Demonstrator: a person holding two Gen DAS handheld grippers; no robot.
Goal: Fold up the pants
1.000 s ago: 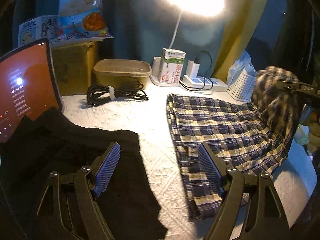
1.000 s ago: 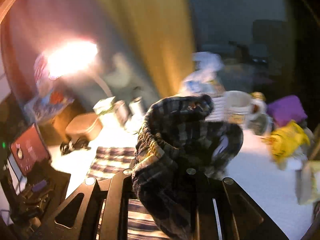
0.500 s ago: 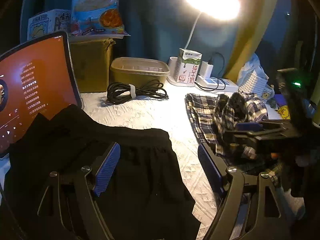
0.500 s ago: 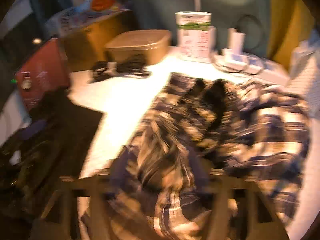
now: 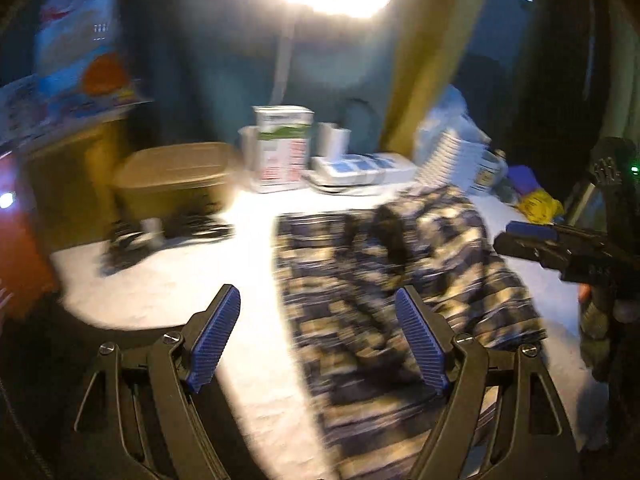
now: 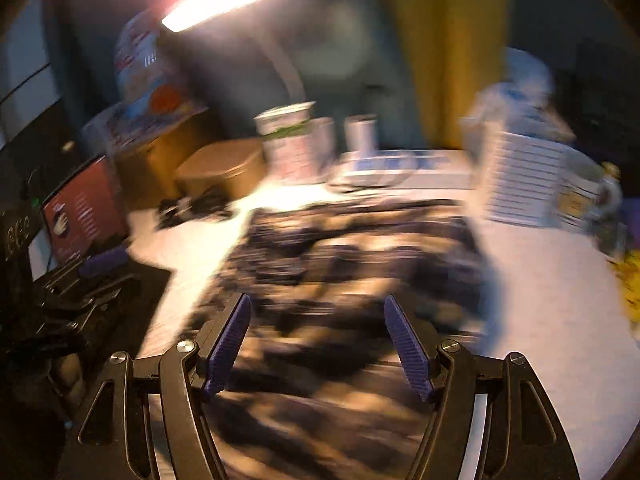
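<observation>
Both jaws spread, plaid pants (image 6: 352,264) ahead, unheld

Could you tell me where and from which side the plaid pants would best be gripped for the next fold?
Probably the near edge of the plaid pants, approached from the front. They lie flat lengthwise on the white cover with that end nearest both open grippers, left and right. Blur hides the exact hem.
</observation>
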